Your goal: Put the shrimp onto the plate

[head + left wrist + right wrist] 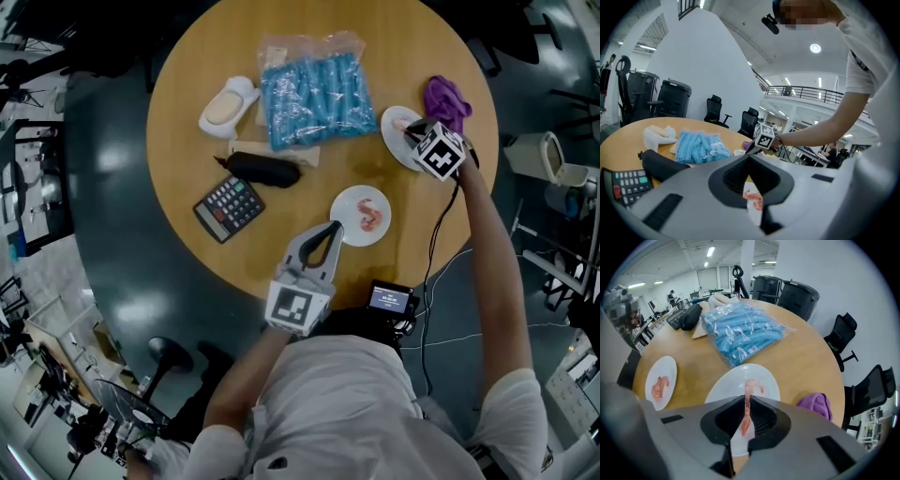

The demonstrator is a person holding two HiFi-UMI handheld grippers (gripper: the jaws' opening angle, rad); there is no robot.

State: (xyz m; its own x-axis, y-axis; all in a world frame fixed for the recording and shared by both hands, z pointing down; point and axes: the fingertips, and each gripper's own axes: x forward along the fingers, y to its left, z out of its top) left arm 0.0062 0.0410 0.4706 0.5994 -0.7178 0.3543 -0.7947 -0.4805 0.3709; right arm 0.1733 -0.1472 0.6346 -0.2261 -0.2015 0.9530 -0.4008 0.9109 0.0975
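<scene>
Two white plates sit on the round wooden table. On the near plate point(343, 202) lies a pink shrimp point(372, 216); it shows again through the left jaws as the shrimp point(753, 198). My left gripper point(333, 228) hovers at that plate's near-left rim, its tips point(750, 157) together and nothing between them. My right gripper point(413, 132) hangs over the far plate point(392, 139). In the right gripper view the gripper point(746, 400) is shut on a thin pink shrimp point(746, 413), held above that plate point(721, 386).
A bag of blue packets point(314, 94), a white shoe-shaped object point(227, 105), a black pouch point(264, 170) and a calculator point(229, 207) fill the table's left half. A purple cloth point(447, 99) lies beside the far plate. A small screen device point(390, 298) sits at the near edge.
</scene>
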